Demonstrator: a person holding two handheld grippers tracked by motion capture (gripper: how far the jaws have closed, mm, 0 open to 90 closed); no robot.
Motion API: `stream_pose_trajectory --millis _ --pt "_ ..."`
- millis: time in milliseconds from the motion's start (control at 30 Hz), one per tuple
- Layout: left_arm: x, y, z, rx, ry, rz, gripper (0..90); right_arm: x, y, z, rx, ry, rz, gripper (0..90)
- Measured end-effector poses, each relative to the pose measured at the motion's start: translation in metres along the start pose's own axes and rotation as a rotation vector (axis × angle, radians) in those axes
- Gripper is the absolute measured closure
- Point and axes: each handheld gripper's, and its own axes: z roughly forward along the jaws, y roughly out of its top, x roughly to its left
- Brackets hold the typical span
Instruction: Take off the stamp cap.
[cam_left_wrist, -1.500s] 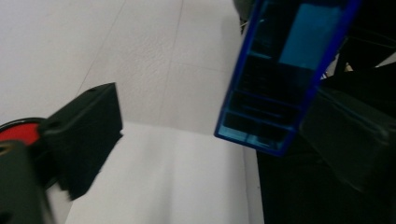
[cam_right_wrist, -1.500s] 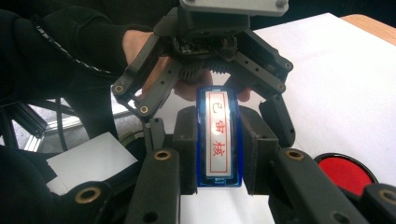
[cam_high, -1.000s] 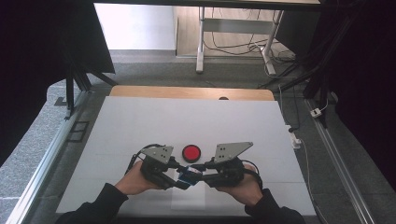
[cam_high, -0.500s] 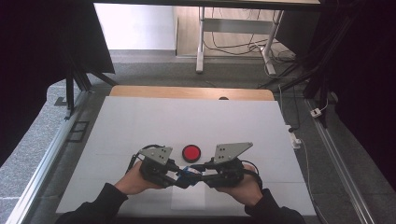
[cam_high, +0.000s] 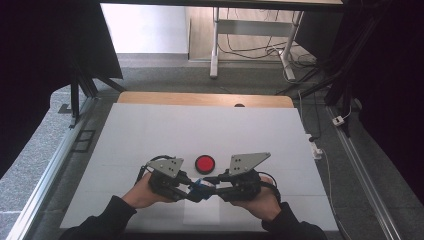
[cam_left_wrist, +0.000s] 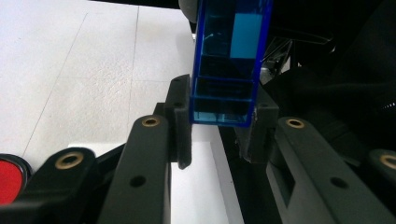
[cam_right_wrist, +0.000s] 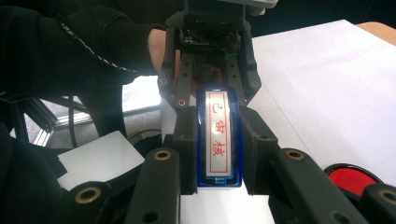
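Observation:
A small blue see-through box (cam_high: 201, 186) with a white label of red characters (cam_right_wrist: 218, 140) hangs between both grippers near the table's front edge. My left gripper (cam_high: 194, 192) comes in from the left. Its jaws have just been closing, and its pads now press both sides of the box's end (cam_left_wrist: 224, 100). My right gripper (cam_right_wrist: 219, 154) comes from the right and is shut on the other end, its pads flat against the box's long sides. The two grippers face each other nose to nose. A hand in a dark sleeve holds each.
A red round disc (cam_high: 204, 163) lies on the white table (cam_high: 200, 130) just beyond the grippers. A white sheet of paper (cam_high: 202, 215) lies under the hands at the front edge. A wooden strip (cam_high: 150, 98) runs along the table's far edge, with metal rails at both sides.
Both hands have stayed in place. The left gripper's fingers have drawn in onto the blue box, which the right gripper has held throughout.

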Motion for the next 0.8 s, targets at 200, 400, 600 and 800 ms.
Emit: stream_pose_trajectory --millis 200,400,600,800 --pt "-0.0012 0.0007 -0.0006 0.016 0.003 0.014 68.8 0.0004 0.0005 0.0009 0.004 0.007 -0.004 71.0" --pt "-0.0008 0.0000 0.0001 0.020 0.002 -0.003 69.0 0.0009 0.0004 0.0014 0.011 0.004 -0.004 71.0" --pt "-0.0032 0.0016 -0.0003 0.030 0.022 0.000 69.3 0.0019 0.0001 0.0015 0.010 -0.002 -0.017 71.1" --pt "-0.0049 0.0043 -0.0014 0.034 0.028 -0.008 69.5 0.0031 0.0012 -0.0003 0.000 -0.004 -0.033 71.1"
